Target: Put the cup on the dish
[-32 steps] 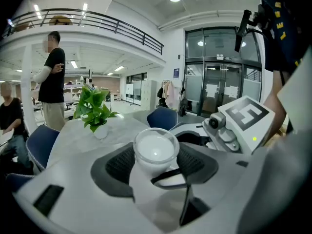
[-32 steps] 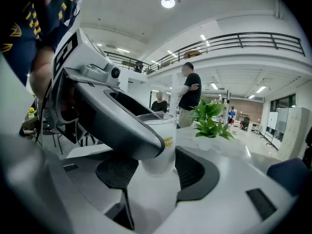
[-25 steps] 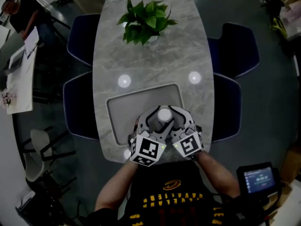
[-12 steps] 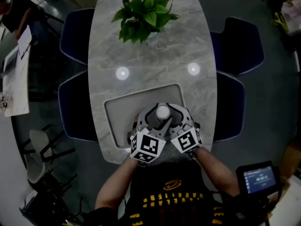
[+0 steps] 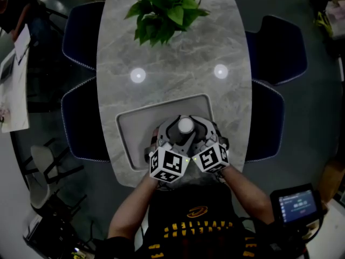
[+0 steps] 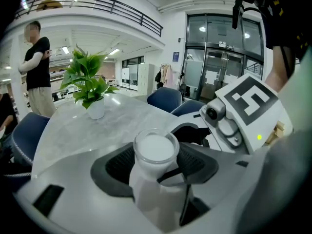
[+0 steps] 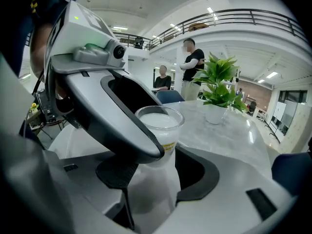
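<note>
Both grippers dropped toward the dish (image 5: 135,134) over the last second, cup (image 5: 186,125) riding down with them. In the head view the pair sat lower and closer in over the dish's near half than a second before.

Grip didn't change. Left gripper (image 6: 157,165) had its jaws spread wide with the pads clamped on the cup's sides. Right gripper (image 7: 156,177) was clamped on the same cup from the other side, with one left jaw crossing in front of it. The cup was upright, full of something white, nothing spilled.

Couldn't tell whether the base had touched the dish yet, since the jaws hid it in all views.

My read: transport was done and this was the final lowering. What's left is to seat the base, then open both together so the cup doesn't tip.
</note>
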Demonstrator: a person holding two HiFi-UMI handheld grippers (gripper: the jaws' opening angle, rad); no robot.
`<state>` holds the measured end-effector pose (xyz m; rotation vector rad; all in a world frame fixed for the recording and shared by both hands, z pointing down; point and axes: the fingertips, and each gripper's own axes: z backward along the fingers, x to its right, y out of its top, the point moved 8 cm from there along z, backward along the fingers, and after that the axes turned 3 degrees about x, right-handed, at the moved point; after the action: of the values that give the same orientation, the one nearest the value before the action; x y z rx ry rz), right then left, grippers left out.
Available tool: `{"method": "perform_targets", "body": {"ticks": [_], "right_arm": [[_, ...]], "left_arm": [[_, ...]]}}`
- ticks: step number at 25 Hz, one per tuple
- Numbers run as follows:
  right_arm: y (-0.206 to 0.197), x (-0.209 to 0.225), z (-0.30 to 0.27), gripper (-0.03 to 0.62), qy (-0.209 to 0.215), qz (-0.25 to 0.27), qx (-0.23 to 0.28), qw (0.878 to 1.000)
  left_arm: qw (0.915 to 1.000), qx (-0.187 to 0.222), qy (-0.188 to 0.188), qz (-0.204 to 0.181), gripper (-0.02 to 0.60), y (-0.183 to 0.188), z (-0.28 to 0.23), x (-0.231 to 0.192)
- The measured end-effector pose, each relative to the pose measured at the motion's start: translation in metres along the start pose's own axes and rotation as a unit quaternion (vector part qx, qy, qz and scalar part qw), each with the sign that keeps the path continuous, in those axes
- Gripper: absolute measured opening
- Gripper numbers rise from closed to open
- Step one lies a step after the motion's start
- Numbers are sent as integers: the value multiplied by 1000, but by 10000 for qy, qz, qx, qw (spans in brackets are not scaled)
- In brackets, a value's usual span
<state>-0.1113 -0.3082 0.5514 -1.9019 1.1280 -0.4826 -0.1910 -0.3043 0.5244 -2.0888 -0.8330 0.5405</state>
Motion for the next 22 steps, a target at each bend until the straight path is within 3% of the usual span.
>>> {"method": "perform_targets", "body": {"ticks": [8,22], "right_arm": [[-11,-3,-12,239,58,30,-440,9990],[-17,-5,-18,239,115,5,-725,9973]], "left_arm": [[9999,-86,-62,109,267,-15,-10,-4],[9996,-89,-62,273,267,-25,-15,-7]]}}
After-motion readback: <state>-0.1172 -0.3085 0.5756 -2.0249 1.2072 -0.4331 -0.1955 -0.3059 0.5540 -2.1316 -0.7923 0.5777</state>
